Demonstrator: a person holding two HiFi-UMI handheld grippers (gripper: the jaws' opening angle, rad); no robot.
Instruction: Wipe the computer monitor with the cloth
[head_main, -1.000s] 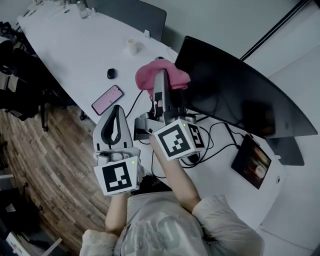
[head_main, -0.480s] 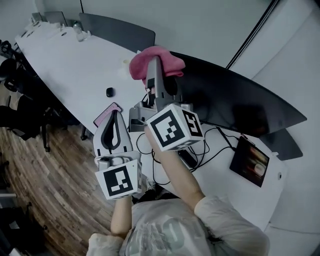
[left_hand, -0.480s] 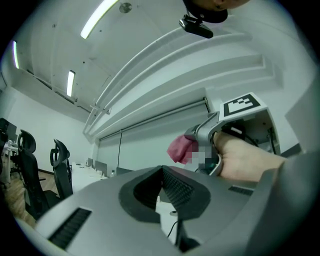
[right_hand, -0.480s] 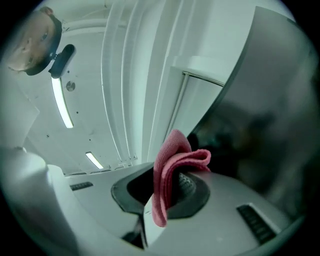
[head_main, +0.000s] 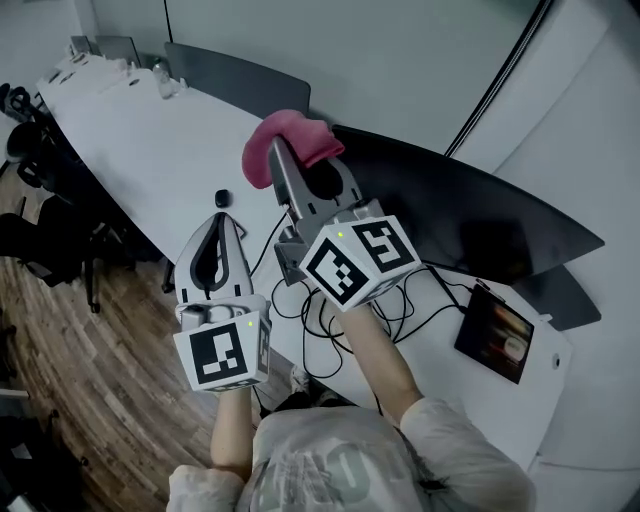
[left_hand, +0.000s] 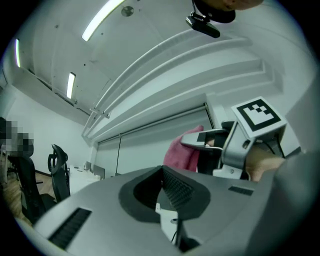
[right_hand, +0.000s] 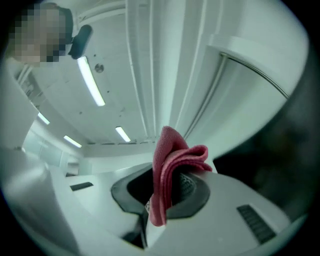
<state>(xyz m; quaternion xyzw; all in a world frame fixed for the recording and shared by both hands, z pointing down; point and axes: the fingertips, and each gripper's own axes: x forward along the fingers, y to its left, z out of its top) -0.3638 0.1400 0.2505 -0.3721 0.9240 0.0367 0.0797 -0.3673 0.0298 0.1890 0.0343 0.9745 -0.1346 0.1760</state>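
Observation:
A pink cloth (head_main: 285, 143) is bunched in my right gripper (head_main: 306, 168), which is shut on it and held up at the left end of the black monitor (head_main: 470, 210). In the right gripper view the cloth (right_hand: 170, 160) sticks up from between the jaws, with the dark monitor (right_hand: 295, 140) at the right edge. Whether the cloth touches the screen I cannot tell. My left gripper (head_main: 222, 225) hangs shut with nothing in it, lower and to the left, over the table's front edge. From the left gripper view, its jaws (left_hand: 163, 174) point up past the right gripper (left_hand: 220, 145) and the cloth (left_hand: 181, 152).
The monitor stands on a long white table (head_main: 150, 130). Black cables (head_main: 330, 310) and a grey stand base (head_main: 288, 258) lie under the right gripper. A tablet (head_main: 495, 335) lies at the right, a small black object (head_main: 222, 197) to the left. Office chairs (head_main: 40, 240) stand on the wood floor.
My right gripper has risen with the cloth and shifted left along the monitor's left end. The left gripper has drifted left. The head view has tilted up.

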